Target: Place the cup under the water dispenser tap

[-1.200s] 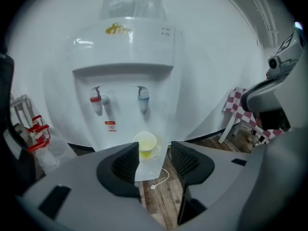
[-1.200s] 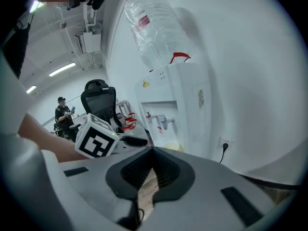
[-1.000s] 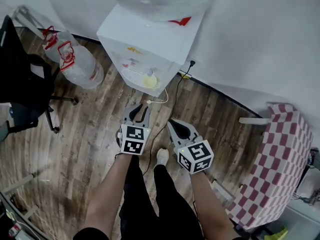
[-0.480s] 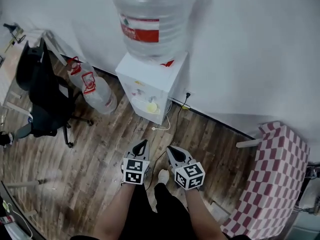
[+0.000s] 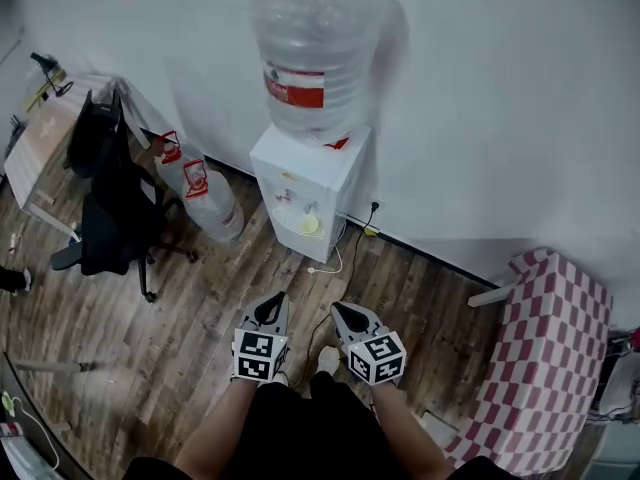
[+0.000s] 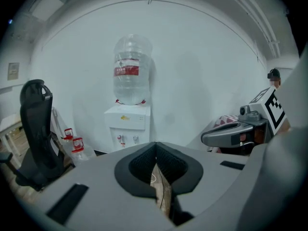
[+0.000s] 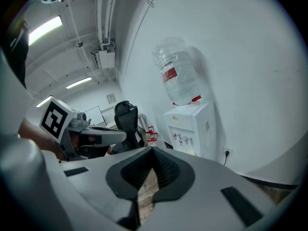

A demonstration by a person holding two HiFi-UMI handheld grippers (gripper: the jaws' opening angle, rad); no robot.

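Left gripper view shows the left gripper clenched: its black ribbed pads meet at the tips with nothing between them, and only a thin wedge of floor shows behind. In the right gripper view the right gripper looks the same, its tips together and empty. Seen from the head view, the two grippers are side by side just in front of the person, both off the ground and pointing towards the water dispenser, well apart from it.

One small yellow cup sits in the dispenser's recess, under the two taps. One large clear bottle with a red label stands upside down on top of the white dispenser. Two spare bottles with red handles stand on the ground just to its left. One black office chair is further left, beside a desk. One red-and-white checked block is at the right.

The floor is wooden planking; a white cable lies on it by the dispenser. The wall behind is plain white, with a socket low down.
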